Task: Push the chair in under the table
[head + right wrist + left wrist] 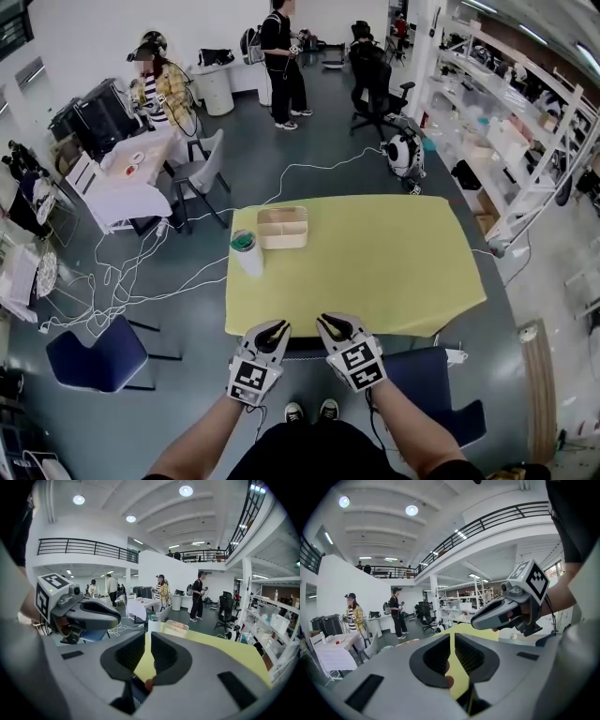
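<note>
Chair (427,375), blue-seated, is held by neither claw. The left claw (277,328) has its jaws almost pressed together, with only a thin slit left between them. Nothing sits in that slit, and the yellow bench top shows through it. The right claw (328,325) is the same, nearly closed on nothing. The two hover side by side just over the near edge of the bench (375,262), tips pointing across it.

Further along the top, near its far left corner, a white cup (247,251) stands just beside a beige divided tray (282,227). The chair stands at the bench's near side, beside the person's right forearm, most of its seat out from under the top. A second blue chair (94,354) stands well apart on the left, by loose white cables (141,281) on the floor.
</note>
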Available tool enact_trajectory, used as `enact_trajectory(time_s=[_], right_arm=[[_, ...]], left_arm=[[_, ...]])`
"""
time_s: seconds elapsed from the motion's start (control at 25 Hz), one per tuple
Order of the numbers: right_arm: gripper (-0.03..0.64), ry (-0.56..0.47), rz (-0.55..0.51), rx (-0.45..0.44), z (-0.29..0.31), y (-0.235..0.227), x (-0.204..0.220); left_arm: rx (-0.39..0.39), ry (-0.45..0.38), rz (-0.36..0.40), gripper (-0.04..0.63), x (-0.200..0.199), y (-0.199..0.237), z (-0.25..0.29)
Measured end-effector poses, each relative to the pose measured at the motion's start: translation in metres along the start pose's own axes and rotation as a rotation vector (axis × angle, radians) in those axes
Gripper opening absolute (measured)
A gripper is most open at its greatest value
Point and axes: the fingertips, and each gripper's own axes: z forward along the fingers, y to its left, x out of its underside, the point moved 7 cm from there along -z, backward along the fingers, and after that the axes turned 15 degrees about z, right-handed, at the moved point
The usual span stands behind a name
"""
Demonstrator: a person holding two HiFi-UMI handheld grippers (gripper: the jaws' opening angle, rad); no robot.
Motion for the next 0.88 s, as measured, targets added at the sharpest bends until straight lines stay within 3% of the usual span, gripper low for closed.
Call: enact_trajectory(time_s=[0.24,0.6,0.88], right_arm=[[0.037,-0.082,0.030,-0.004,-0.015,0.007,-0.025],[0.021,-0.184,0.076,0.002,-0.043,0.014,-0.043],[0.014,-0.218,0.087,0.004,-0.054,0.014,-0.051]], left_arm=[[-0.039,-0.011,-0.022,0.021,-0.033,0.013,-0.011],[-0.073,-0.133,-0.018,0.011,-0.047,0.010,-0.023],[-0.112,-0.182,-0.112,0.009,-0.050,0.010,-0.034]])
